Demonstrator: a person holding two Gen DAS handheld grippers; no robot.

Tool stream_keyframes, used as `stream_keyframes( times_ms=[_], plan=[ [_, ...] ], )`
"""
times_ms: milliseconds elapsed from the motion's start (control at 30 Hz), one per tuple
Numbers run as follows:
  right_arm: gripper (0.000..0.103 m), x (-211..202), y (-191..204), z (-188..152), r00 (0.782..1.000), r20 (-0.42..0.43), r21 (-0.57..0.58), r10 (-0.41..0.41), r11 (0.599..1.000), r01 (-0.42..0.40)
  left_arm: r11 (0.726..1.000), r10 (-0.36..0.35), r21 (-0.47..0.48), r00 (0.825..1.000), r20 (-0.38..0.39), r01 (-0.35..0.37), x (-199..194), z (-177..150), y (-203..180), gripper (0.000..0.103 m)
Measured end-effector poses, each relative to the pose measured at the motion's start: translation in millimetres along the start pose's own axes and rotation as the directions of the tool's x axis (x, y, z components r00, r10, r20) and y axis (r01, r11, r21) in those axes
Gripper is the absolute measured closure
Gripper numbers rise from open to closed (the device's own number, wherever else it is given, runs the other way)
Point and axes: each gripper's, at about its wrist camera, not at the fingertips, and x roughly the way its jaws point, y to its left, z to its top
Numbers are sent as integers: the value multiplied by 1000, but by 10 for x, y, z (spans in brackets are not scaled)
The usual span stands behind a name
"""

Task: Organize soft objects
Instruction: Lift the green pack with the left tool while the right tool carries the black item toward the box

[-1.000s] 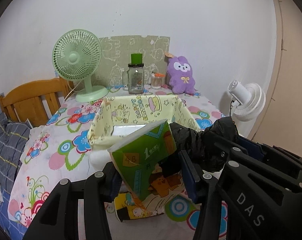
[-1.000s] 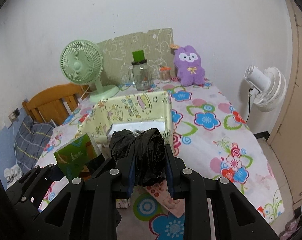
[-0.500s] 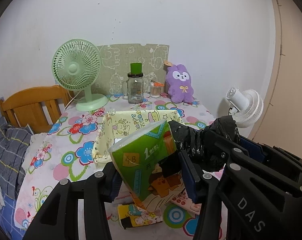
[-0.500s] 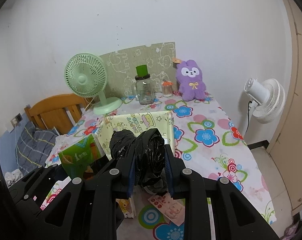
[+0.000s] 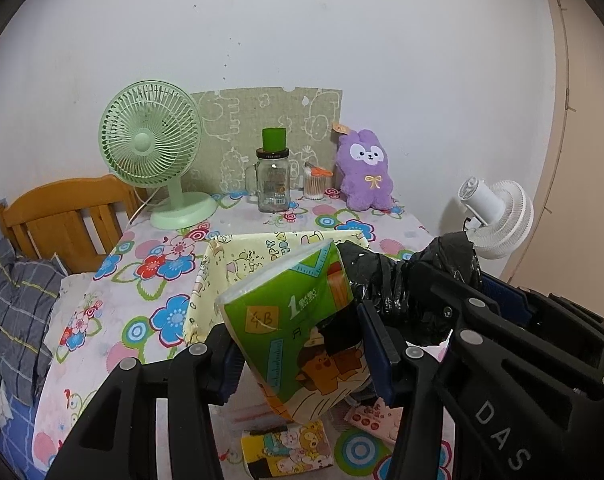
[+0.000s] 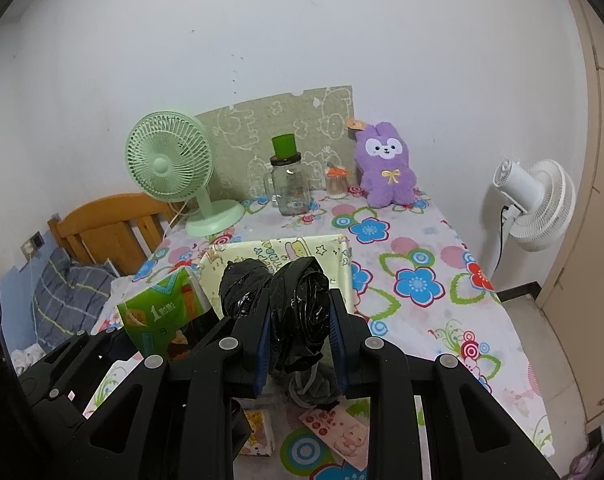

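Both loads had lifted over the last second; yellow fabric bin (image 5: 277, 248) dropped toward frame centre. Left gripper (image 5: 297, 350) clamped green tissue pack (image 5: 289, 320) mid-frame, right gripper (image 6: 299, 332) clenched black plastic bundle (image 6: 297, 304); likely carrying, not binning yet

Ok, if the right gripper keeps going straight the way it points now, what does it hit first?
Probably the yellow fabric box: the right gripper, shut on the black plastic bag, points at its near rim. Depth is unclear; it might pass above the box toward the glass jar.
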Motion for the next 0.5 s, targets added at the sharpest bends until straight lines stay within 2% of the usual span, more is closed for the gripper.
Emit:
stream_keyframes(
  times_ms=[500],
  plan=[
    [74, 375, -7, 178, 1000, -20, 15, -4, 1000, 4, 1000, 6, -22, 1000, -24, -6, 341, 166, 97, 50]
  ],
)
